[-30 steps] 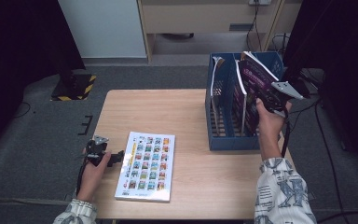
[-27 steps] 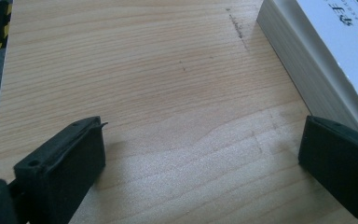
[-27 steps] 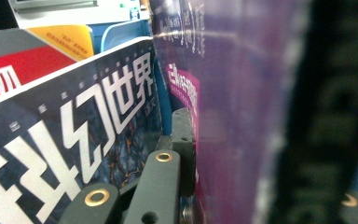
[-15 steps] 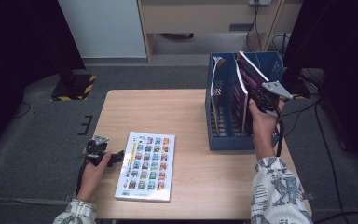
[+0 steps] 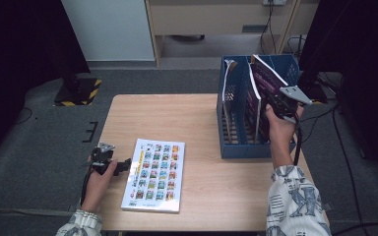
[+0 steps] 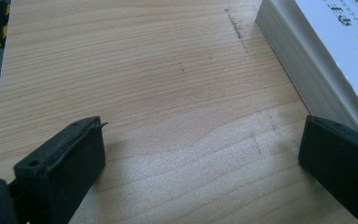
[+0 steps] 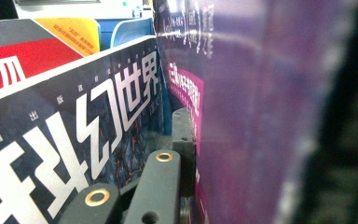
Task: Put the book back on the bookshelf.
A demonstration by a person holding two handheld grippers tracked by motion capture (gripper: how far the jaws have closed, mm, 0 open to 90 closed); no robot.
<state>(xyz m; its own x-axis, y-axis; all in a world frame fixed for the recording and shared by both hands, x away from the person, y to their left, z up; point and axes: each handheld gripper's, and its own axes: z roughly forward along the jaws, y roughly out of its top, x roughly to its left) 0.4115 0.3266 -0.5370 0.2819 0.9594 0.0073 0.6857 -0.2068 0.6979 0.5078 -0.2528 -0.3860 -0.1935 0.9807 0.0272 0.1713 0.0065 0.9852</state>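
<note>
A purple book (image 5: 265, 79) stands tilted in the blue file rack (image 5: 248, 147), with my right gripper (image 5: 277, 104) shut on its near edge. In the right gripper view the purple book (image 7: 261, 116) fills the right side, pinched at my right gripper (image 7: 199, 133). A dark blue book with white characters (image 7: 74, 140) stands just beside it. A white book with a grid of small pictures (image 5: 153, 175) lies flat at the table's front left. My left gripper (image 5: 126, 166) rests open on the wood, its jaws just left of that white book (image 6: 326, 51) and nothing between them (image 6: 200, 158).
The rack stands at the table's right edge and holds a further book with a red and orange cover (image 7: 37, 42). Bare wooden table (image 5: 177, 118) lies between the white book and the rack. A cabinet (image 5: 216, 19) stands beyond the table, and cables trail on the floor at the right.
</note>
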